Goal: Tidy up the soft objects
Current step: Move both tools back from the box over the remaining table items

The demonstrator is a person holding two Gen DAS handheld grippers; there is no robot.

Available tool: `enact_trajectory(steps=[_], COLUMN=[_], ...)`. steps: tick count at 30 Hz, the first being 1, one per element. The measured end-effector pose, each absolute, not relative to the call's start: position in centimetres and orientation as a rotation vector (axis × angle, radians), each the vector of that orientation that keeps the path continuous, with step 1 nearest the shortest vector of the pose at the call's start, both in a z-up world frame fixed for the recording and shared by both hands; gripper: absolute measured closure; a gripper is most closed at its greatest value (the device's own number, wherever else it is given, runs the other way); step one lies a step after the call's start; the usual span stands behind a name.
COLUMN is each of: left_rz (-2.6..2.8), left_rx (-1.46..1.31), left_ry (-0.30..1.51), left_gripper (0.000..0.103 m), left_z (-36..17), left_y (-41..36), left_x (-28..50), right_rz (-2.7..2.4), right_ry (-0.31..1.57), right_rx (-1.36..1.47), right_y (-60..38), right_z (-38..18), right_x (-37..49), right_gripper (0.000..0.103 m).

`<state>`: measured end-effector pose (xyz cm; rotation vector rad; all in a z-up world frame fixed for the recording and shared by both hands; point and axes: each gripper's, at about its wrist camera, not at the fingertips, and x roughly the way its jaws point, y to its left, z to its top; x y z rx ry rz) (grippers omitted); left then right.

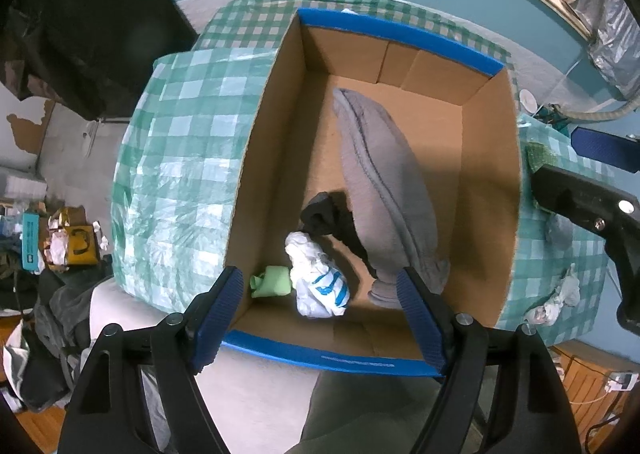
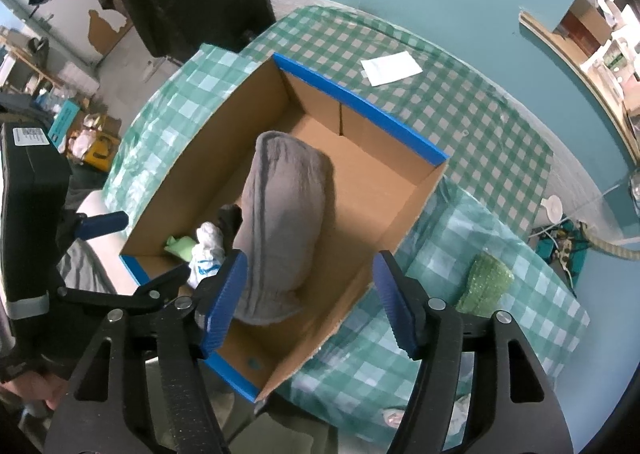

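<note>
Peeking from behind the gray towel [image 1: 384,181], a dark cloth [image 1: 322,215] shows only one corner, its shape hard to make out. The towel is a long, soft roll lying lengthwise in the cardboard box [image 1: 488,189] on the checked worktop [image 2: 472,121], beside a crumpled white-and-blue cloth [image 1: 316,282] and a small green piece [image 1: 272,281]. The left hand-held gripper [image 1: 320,314] hangs released above them, grasping nothing. The right hand-held gripper [image 2: 306,302] is likewise released and empty. A green sponge [image 2: 486,280] lies outside the box.
</note>
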<state>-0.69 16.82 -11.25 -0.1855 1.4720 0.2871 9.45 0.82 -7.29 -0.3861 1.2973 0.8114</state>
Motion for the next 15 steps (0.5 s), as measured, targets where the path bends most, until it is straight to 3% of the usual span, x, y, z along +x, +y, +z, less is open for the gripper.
enact_trajectory(steps=[15], left_rz=[0.227], left_rx=[-0.132], left_ry=[1.44], left_gripper=[0.023], left_z=[-9.2], left_y=[13.6], left_x=[0.3], right_rz=[0.741], right_ry=[1.287], right_rx=[-0.282], right_y=[-4.4], right_z=[-5.3], right_x=[10.2], right_gripper=[0.036])
